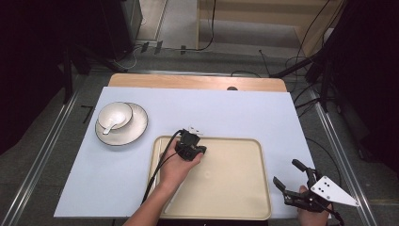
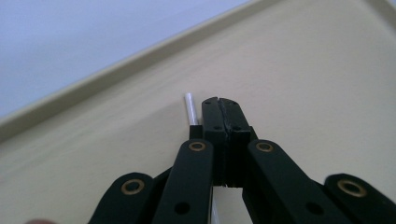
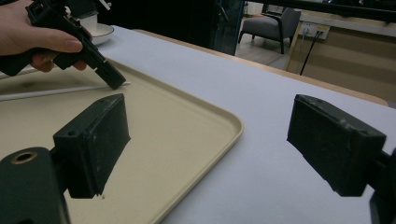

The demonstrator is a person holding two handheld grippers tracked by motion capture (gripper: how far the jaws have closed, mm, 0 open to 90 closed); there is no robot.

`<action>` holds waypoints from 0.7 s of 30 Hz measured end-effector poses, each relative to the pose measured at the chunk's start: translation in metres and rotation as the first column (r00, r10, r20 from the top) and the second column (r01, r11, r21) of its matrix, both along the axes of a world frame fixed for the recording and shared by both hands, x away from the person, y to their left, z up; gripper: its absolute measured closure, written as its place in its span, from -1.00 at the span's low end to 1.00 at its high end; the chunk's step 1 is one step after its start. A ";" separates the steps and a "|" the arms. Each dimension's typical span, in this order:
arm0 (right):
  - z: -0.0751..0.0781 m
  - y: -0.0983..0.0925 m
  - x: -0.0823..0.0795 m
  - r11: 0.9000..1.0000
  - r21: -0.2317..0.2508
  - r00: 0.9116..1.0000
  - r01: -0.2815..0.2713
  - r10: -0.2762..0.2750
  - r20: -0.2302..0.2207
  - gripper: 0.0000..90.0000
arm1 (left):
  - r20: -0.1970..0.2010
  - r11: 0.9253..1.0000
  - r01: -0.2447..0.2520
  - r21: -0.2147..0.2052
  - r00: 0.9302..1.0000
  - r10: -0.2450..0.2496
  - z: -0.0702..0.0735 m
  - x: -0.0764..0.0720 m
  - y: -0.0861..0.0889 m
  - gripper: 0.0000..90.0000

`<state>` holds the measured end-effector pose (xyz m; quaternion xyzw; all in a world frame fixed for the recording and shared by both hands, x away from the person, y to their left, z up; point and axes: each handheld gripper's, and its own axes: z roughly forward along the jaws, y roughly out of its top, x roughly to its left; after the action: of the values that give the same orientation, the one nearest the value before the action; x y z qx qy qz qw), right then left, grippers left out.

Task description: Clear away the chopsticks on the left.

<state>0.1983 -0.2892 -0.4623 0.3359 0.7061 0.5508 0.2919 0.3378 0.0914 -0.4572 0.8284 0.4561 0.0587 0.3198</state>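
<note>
While the left tongs (image 1: pixel 201 151) pinch a thin white stick (image 3: pixel 60 90) over the beige tray (image 1: pixel 244 197), the right tongs (image 1: pixel 288 175) gape beside it.

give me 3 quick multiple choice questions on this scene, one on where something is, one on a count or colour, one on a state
1. Where is the bowl?
A. on the plate
B. in the tray
C. on the floor

2. What colour is the tray?
A. blue
B. beige
C. black

3. How do the right gripper's jaws stand?
A. shut
B. wide open
C. clamped on the bowl

Answers:
1. A: the bowl, spoon inside, sits on the plate at the table's far left.
2. B: the tray reads beige against the pale table.
3. B: the right gripper view shows its pads far apart with nothing between, while the left gripper is shut over the tray.
</note>
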 end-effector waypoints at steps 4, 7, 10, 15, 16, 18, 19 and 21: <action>0.000 0.000 0.000 1.000 -0.001 1.000 0.002 -0.002 0.000 -0.71 | 0.003 1.000 -0.028 0.001 1.000 0.028 0.001 0.002 0.011 1.00; 0.000 0.001 0.000 1.000 0.000 1.000 0.003 -0.003 0.001 -0.71 | 0.007 0.998 -0.059 0.014 0.998 0.059 0.002 0.004 0.027 1.00; 0.000 0.001 0.000 1.000 -0.002 1.000 0.002 -0.002 -0.001 -0.71 | 0.006 0.997 -0.074 0.011 0.997 0.074 0.002 0.004 0.035 1.00; 0.000 0.001 0.000 1.000 -0.003 1.000 -0.001 0.001 -0.002 -0.71 | 0.005 0.994 -0.110 0.015 0.994 0.110 0.003 0.003 0.055 1.00; 0.000 0.001 0.000 1.000 -0.003 1.000 -0.001 0.001 -0.002 -0.71 | 0.005 0.994 -0.110 0.015 0.994 0.110 0.003 0.003 0.055 1.00; 0.000 0.002 0.000 1.000 -0.004 1.000 -0.002 0.002 -0.005 -0.71 | 0.004 0.992 -0.127 0.011 0.992 0.127 0.003 0.002 0.063 1.00; 0.000 0.002 0.000 1.000 -0.004 1.000 -0.002 0.002 -0.005 -0.71 | 0.004 0.992 -0.127 0.011 0.992 0.127 0.003 0.002 0.063 1.00; 0.000 0.002 0.000 1.000 -0.004 1.000 -0.001 0.001 -0.005 -0.71 | 0.006 0.991 -0.134 0.011 0.991 0.134 0.003 0.002 0.069 1.00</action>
<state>0.1986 -0.2873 -0.4628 0.3362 0.7080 0.5488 0.2905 0.3399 0.1599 -0.4538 0.7976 0.5094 0.0848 0.3116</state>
